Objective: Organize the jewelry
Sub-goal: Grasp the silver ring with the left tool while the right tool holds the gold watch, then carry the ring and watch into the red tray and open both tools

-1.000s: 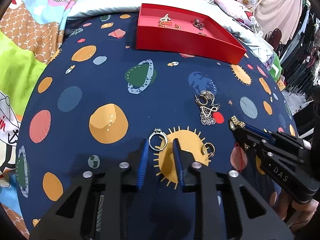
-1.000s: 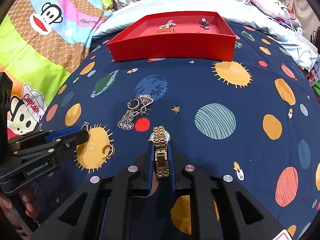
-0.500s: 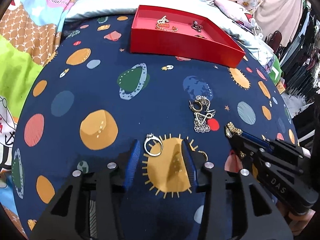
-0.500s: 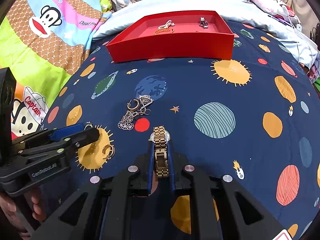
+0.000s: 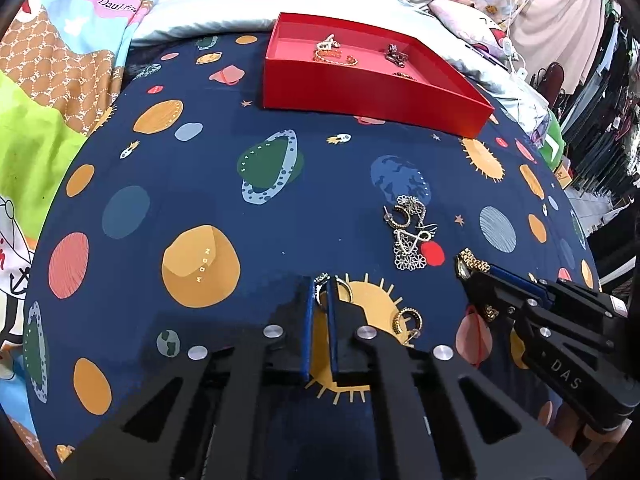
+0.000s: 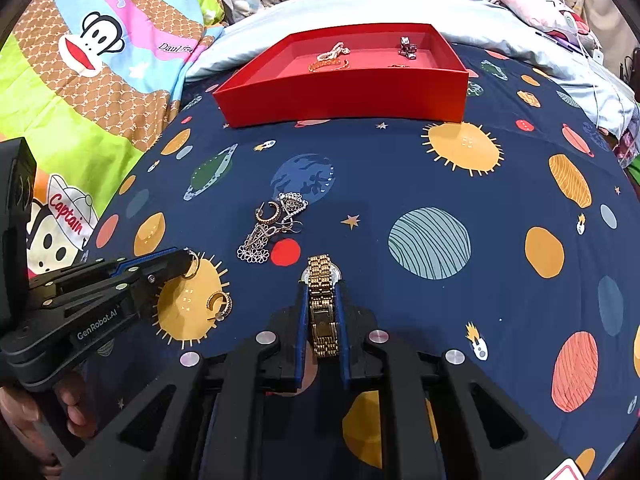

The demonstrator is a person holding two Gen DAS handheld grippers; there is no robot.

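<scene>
My left gripper [image 5: 320, 286] is shut on a silver ring [image 5: 322, 280] low over the navy planet-print sheet; it also shows in the right wrist view [image 6: 188, 262]. My right gripper [image 6: 322, 284] is shut on a gold watch [image 6: 322, 304], seen at the right in the left wrist view [image 5: 472, 266]. A tangle of silver and gold earrings [image 5: 410, 232] lies between the grippers and the red tray [image 5: 472, 114]. A gold hoop earring [image 5: 406, 320] lies on the orange sun print. The tray [image 6: 344, 96] holds a few pieces of jewelry.
A white pillow [image 6: 360, 4] lies behind the tray. A bright cartoon-print blanket [image 6: 80, 60] covers the left side. Clothes hang at the far right [image 5: 600, 80]. The sheet drops away at the right edge.
My left gripper's fingers were apart around the silver ring; they have closed on it. My right gripper has kept hold of the gold watch and barely moved.
</scene>
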